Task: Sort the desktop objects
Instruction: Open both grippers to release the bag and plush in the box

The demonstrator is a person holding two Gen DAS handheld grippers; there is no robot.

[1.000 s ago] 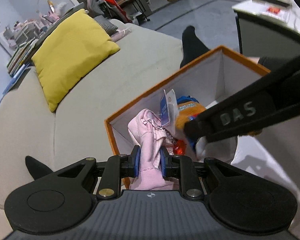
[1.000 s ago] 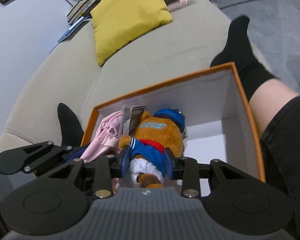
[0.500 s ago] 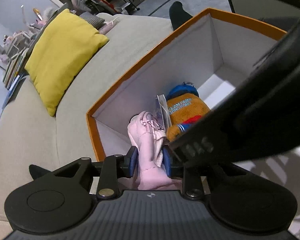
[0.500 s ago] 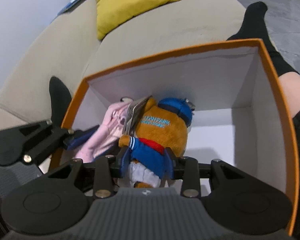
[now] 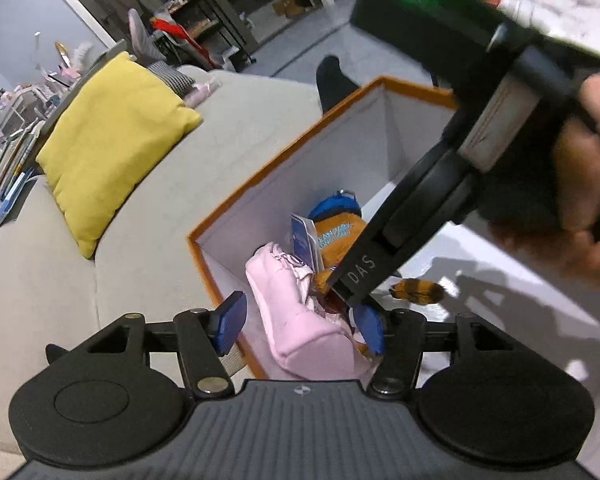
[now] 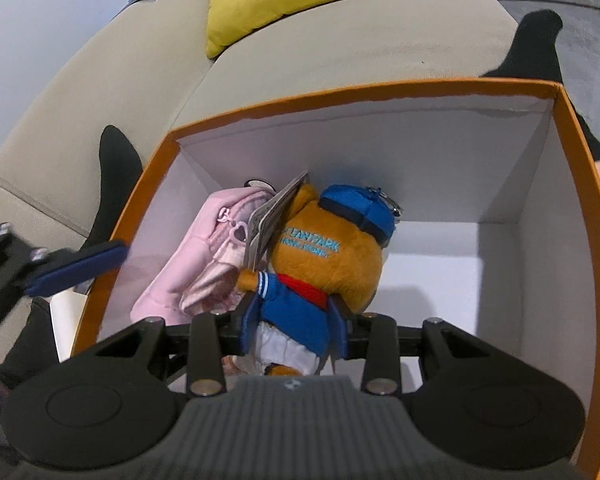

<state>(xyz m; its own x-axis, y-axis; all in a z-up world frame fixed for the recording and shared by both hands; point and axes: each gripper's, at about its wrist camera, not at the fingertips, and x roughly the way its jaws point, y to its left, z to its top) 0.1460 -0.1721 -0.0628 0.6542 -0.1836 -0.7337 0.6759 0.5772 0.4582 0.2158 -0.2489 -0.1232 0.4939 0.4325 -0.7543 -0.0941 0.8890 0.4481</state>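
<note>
- The open-topped cardboard box with an orange rim and white inner walls (image 6: 572,128) sits on the beige fabric sofa (image 6: 340,40), between the person's black-socked legs.
- Two things lie inside it, toward its left wall: a soft pink fabric pouch with a zip (image 6: 188,264) and, touching it on the right, an orange plush bear in a blue cap and blue jacket (image 6: 324,248) with a paper tag against its head.
- The left tool (image 5: 300,322) has its blue-padded fingers (image 5: 230,320) spread wide apart. The pink pouch sits loose between them, and one finger is outside the box's left wall, so the pouch looks already released.
- The right tool (image 6: 296,326) is clamped on the bear's blue-jacketed lower body, with the bear low in the box; whether it rests on the floor cannot be told.
- Judged step: depositing both soft items in the box, with the left half done and the right half at the point of letting go.
- The next move calls for the right tool to part its fingers and let the bear settle beside the pouch, then lift straight up so its pads do not snag the jacket or tag.
- The left tool should rise clear of the orange rim, keeping away from the right tool, which crosses just above it in the left wrist view.
- A yellow square cushion (image 5: 112,140) lies farther back on the sofa, well apart from the box.
</note>
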